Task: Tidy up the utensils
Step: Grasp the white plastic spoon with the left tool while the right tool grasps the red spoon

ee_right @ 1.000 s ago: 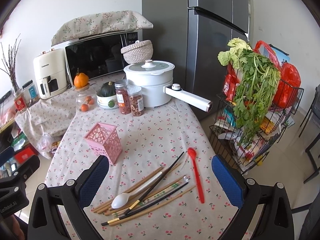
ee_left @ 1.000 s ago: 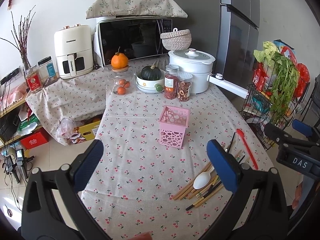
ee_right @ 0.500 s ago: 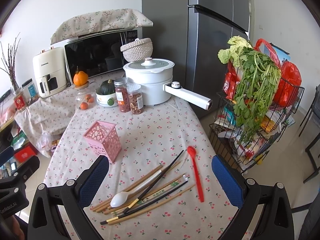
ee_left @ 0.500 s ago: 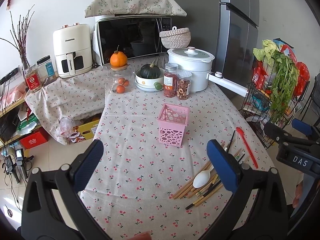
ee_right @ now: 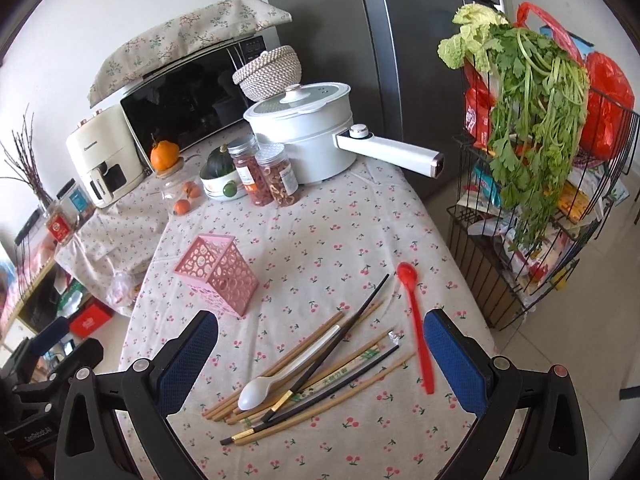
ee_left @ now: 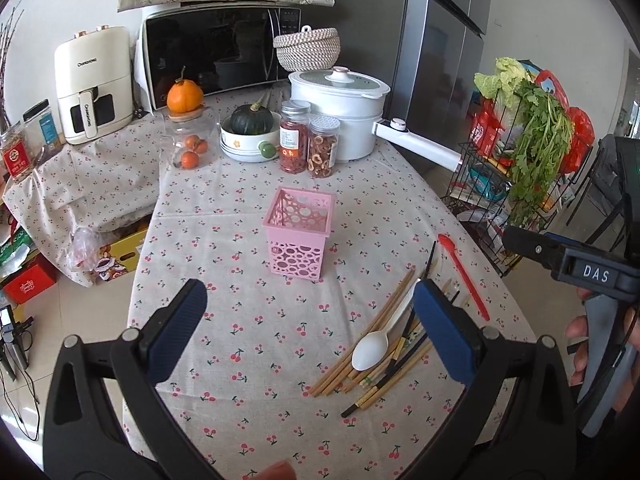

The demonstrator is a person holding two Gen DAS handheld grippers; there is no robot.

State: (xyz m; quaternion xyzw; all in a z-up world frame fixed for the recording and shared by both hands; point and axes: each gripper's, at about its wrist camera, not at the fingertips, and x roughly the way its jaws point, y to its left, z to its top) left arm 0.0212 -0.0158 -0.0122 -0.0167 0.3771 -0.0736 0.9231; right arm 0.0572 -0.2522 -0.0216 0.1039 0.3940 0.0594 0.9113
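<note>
Hovering over the table (ee_left: 248, 216), both grippers have their jaws wide apart and hold nothing. Ahead of the left gripper (ee_left: 308, 332) stands the pink basket (ee_left: 299, 236), upright on the cherry-print cloth. Off to its right, partly behind its right finger, lies the heap of chopsticks (ee_right: 320, 368) with a white spoon (ee_right: 262, 388) on top. That heap sits right between the right gripper's (ee_right: 320, 364) fingers, with the red spoon (ee_right: 416, 320) just inside its right finger.

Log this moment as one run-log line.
left gripper: open, empty | right gripper: open, above chopsticks | pink holder: empty | white spoon, red spoon: on table
</note>
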